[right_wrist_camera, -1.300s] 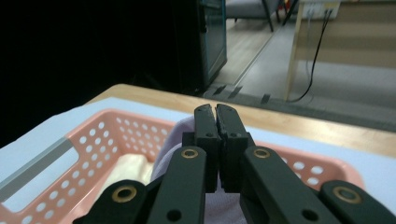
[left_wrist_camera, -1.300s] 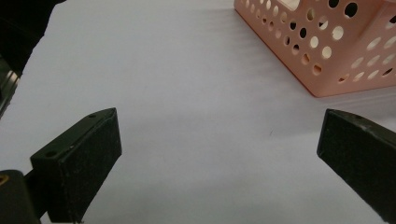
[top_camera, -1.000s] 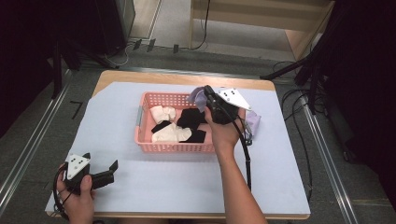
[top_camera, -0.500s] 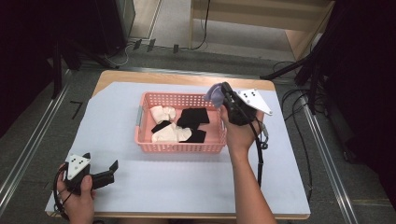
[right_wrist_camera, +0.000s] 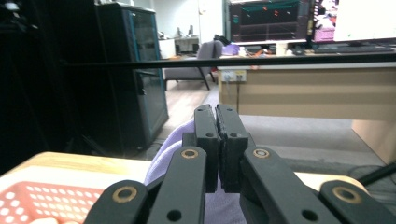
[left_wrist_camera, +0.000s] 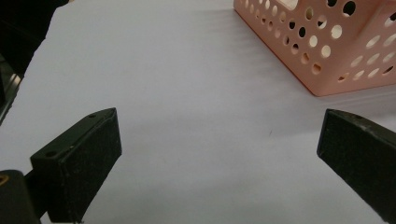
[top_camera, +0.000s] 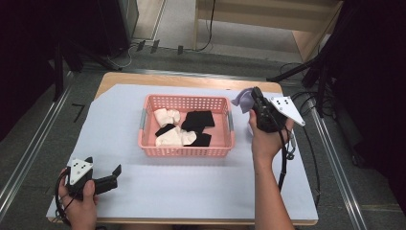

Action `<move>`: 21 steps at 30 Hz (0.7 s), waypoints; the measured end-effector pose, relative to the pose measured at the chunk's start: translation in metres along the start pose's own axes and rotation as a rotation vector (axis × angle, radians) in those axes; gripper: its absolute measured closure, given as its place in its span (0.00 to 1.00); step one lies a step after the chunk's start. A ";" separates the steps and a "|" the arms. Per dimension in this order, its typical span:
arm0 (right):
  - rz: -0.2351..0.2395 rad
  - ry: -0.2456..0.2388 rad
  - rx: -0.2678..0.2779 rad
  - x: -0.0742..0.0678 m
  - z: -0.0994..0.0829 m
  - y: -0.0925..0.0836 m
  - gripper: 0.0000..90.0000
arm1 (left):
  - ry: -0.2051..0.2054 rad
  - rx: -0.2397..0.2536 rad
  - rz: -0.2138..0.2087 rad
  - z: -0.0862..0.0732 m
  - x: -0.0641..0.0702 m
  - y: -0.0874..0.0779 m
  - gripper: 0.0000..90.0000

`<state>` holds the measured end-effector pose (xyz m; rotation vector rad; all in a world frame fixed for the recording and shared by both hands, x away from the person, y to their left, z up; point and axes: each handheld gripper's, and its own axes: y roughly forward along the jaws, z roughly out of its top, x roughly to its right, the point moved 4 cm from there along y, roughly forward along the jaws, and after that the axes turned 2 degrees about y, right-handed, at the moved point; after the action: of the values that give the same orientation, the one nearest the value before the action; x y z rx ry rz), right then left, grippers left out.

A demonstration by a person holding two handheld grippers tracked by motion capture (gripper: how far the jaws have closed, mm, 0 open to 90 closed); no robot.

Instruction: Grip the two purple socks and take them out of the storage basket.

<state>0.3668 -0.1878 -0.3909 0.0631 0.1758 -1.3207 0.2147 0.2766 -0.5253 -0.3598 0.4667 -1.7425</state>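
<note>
While the right gripper [top_camera: 256,98] holds a lilac cloth [top_camera: 242,99] clamped beside the basket [top_camera: 184,150] — white and black pieces inside — the left gripper [top_camera: 112,175] rests released on the table, sorting apparently unfinished.

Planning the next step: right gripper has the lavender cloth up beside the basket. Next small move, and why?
Probably lower the right gripper to the mat: its jaws are shut on the lavender cloth, already outside the pink basket.

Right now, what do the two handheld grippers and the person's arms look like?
Both grippers are black. The left gripper has flat rectangular jaws with small holes and a grey three-cornered plate with dark dots on top. The right gripper carries a similar plate, has brass-ringed pivots on its linkage arms, and trails a black cable. The forearms are bare, no sleeves.
</note>
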 end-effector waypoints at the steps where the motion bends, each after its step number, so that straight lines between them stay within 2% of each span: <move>1: -0.006 0.002 -0.006 0.003 -0.002 -0.001 0.99 | 0.000 0.000 0.000 0.000 0.000 0.000 0.01; 10: -0.070 0.012 -0.053 0.028 -0.024 -0.004 0.99 | -0.004 0.001 0.002 0.000 0.001 0.000 0.01; 15: -0.105 0.004 -0.094 0.038 -0.039 -0.003 0.99 | -0.003 0.000 0.000 0.000 0.001 0.000 0.01; 16: -0.124 0.006 -0.111 0.041 -0.043 -0.003 0.98 | -0.002 -0.001 0.000 0.000 0.001 0.000 0.01; 17: -0.138 0.017 -0.129 0.043 -0.046 -0.004 0.96 | -0.002 -0.001 0.000 0.000 0.001 0.000 0.01; 19: -0.162 0.043 -0.142 0.048 -0.052 -0.003 0.81 | -0.001 -0.001 0.000 0.000 0.001 0.000 0.01; 21: -0.163 0.054 -0.149 0.051 -0.055 -0.004 0.71 | -0.002 -0.001 -0.001 0.000 0.000 0.000 0.01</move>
<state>0.3702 -0.2299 -0.4533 -0.0425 0.3299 -1.4651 0.2142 0.2763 -0.5252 -0.3618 0.4662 -1.7427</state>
